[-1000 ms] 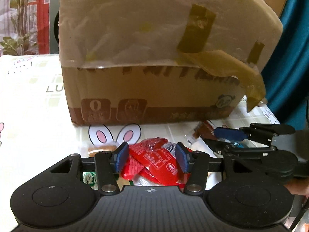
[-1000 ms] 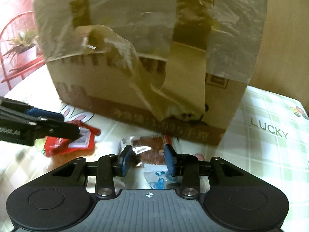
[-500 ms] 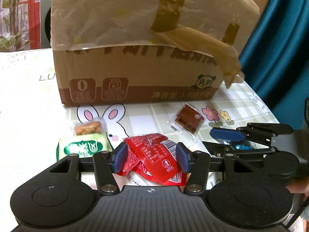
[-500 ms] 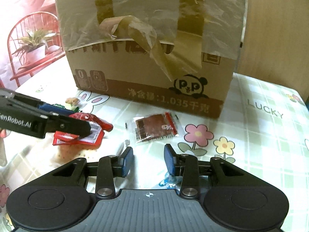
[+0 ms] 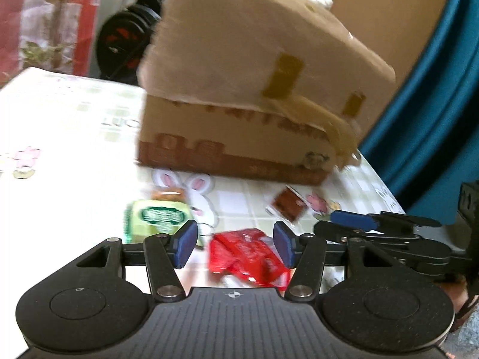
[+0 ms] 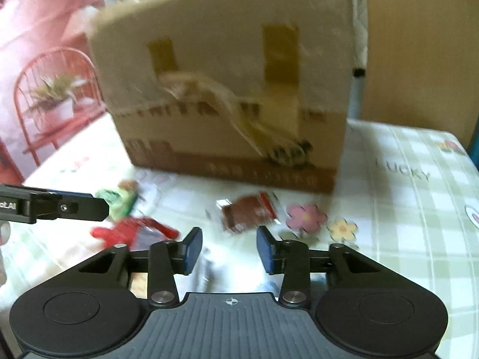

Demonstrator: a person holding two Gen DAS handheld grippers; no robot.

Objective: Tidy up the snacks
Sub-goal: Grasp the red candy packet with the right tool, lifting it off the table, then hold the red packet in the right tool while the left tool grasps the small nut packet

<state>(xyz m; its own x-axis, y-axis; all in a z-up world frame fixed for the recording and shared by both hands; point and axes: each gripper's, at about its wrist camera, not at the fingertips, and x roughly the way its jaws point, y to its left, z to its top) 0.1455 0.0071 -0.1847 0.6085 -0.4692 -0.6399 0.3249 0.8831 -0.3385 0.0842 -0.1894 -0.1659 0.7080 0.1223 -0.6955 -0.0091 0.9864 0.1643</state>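
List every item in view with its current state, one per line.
left gripper: open, red snack packet between its jaws, left pad clear of it
right gripper: open, jaws just widened, nothing between them
cardboard box: closed, tape peeling
brown snack packet: flat on tablecloth
green snack packet: on tablecloth

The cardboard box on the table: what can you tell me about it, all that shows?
The cardboard box is a large brown carton standing upright on the patterned tablecloth. A clear plastic sheet drapes over its top and upper sides, held by strips of brownish tape, one peeling loose down the front. A darker brown band with blurred print runs along the bottom, with a small panda-like mark near one corner. Snack packets lie on the cloth in front of it, apart from it. No gripper touches it.
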